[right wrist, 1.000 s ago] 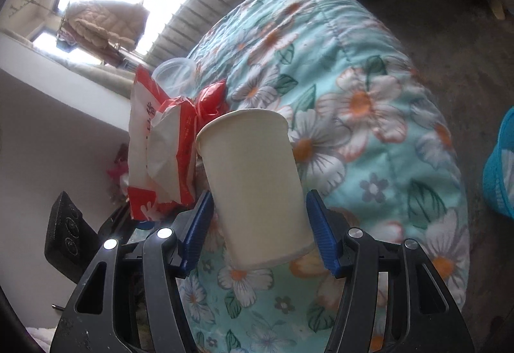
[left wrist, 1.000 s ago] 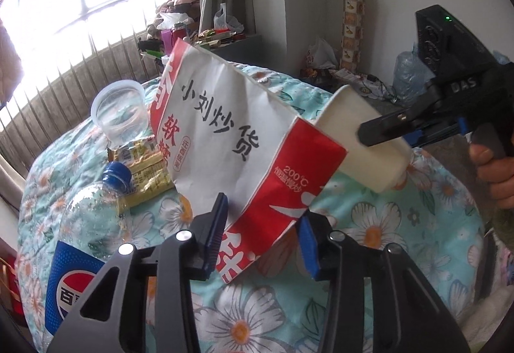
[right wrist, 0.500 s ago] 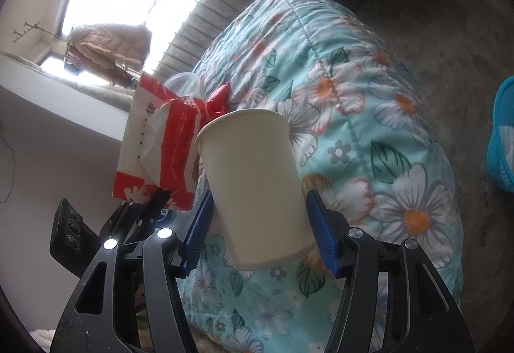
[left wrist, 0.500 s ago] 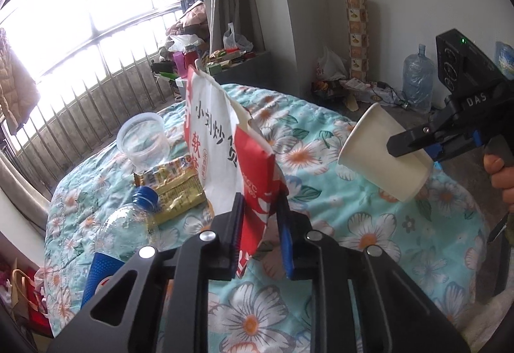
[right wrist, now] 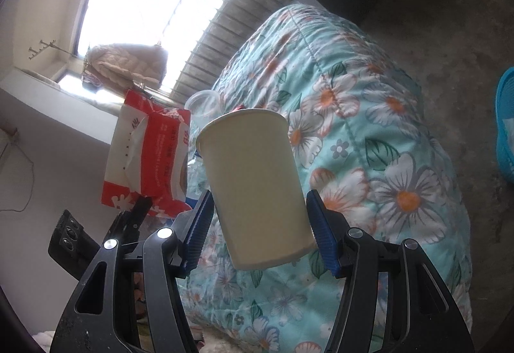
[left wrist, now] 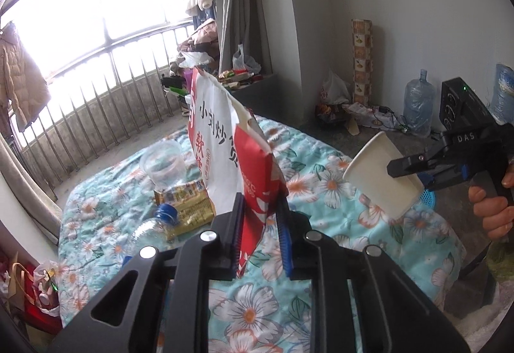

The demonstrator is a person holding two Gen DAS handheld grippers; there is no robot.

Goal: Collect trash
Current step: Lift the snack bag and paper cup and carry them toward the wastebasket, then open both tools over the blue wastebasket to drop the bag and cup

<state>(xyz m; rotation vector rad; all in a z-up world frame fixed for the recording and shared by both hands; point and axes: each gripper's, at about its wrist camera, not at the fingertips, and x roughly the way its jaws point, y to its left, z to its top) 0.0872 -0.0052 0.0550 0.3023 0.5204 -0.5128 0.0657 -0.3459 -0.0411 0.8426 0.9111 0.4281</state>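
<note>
My left gripper (left wrist: 260, 224) is shut on a red and white paper snack bag (left wrist: 225, 141) and holds it upright above the floral quilt (left wrist: 321, 173). My right gripper (right wrist: 258, 224) is shut on a cream paper cup (right wrist: 253, 186), held tilted in the air over the quilt (right wrist: 369, 134). The cup (left wrist: 382, 173) and the right gripper (left wrist: 417, 165) show at the right of the left wrist view. The bag (right wrist: 151, 154) and the left gripper's fingers (right wrist: 138, 210) show at the left of the right wrist view.
On the quilt lie a clear plastic cup (left wrist: 162, 162), a yellow snack wrapper (left wrist: 186, 208) and a plastic bottle with a blue cap (left wrist: 151, 232). A blue basket (right wrist: 504, 125) stands on the floor to the right. Water jugs (left wrist: 417, 105) stand by the wall.
My left gripper closed on the bag and lifted it upright. Both grippers rose and pulled back from the quilt; the right one kept the cup.
</note>
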